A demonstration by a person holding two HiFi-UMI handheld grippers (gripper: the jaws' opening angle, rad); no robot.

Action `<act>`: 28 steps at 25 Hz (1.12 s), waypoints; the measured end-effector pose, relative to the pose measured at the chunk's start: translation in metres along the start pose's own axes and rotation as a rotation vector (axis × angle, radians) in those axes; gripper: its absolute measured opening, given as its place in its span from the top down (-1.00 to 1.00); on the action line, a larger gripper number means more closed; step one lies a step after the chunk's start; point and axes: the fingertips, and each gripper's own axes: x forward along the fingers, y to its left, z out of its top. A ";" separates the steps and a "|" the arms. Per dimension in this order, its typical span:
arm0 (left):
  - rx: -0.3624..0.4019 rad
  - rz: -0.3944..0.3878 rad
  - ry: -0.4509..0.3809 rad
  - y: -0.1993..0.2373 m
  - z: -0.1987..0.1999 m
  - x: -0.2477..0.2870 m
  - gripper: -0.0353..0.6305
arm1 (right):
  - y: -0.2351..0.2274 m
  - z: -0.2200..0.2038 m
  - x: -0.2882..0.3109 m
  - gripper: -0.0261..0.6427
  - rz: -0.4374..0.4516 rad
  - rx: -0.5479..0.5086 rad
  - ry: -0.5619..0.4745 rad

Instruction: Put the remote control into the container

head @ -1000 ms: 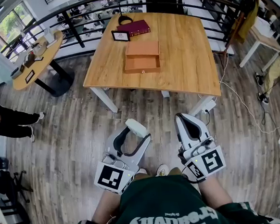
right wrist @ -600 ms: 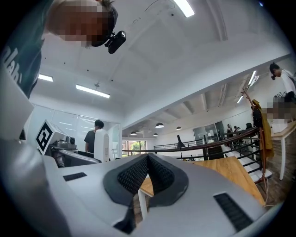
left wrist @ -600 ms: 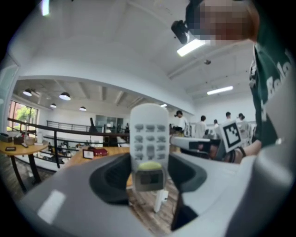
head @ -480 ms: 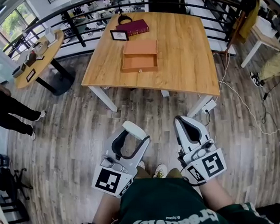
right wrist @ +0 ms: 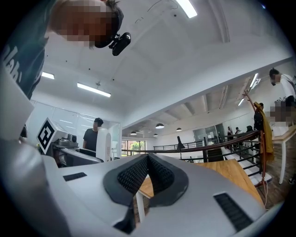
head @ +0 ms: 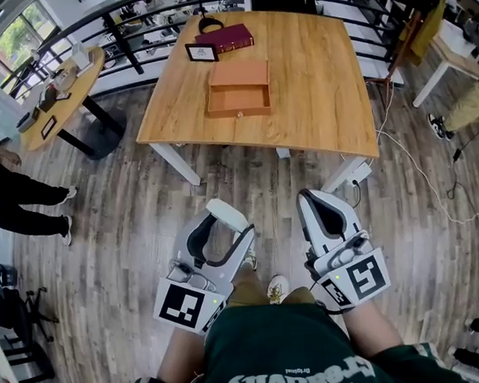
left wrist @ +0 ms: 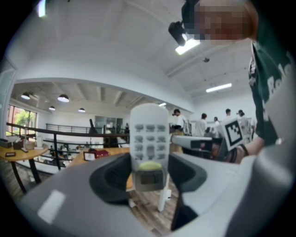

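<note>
A white remote control (head: 227, 215) with grey buttons (left wrist: 149, 138) stands upright between the jaws of my left gripper (head: 222, 222), which is shut on it. My right gripper (head: 323, 209) is level with the left one; in the right gripper view its black pads (right wrist: 159, 175) touch with nothing between them. Both grippers hang low in front of the person's body, above the wood floor and well short of the table. The container is an open, shallow wooden box (head: 238, 87) lying on the wooden table (head: 321, 73) ahead.
A dark red book (head: 224, 39), a small framed picture (head: 201, 52) and a black looped item (head: 210, 22) sit at the table's far side. A round table (head: 51, 106) and a person (head: 13, 196) are at left. A power strip (head: 350, 178) and cable lie on the floor; black railing runs behind.
The grippers keep about the same pose, the left still holding the remote. The table has drifted slightly upward in the view. The person at the left has shifted position.
</note>
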 end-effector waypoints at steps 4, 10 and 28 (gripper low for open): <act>-0.007 -0.004 -0.007 0.014 0.000 0.008 0.16 | 0.001 0.000 0.015 0.87 0.012 -0.007 0.001; -0.001 -0.011 0.001 0.044 -0.005 0.025 0.16 | -0.010 -0.008 0.046 0.87 -0.003 -0.031 0.017; -0.015 -0.067 -0.013 0.186 0.002 0.131 0.16 | -0.083 -0.018 0.199 0.87 -0.079 -0.070 0.040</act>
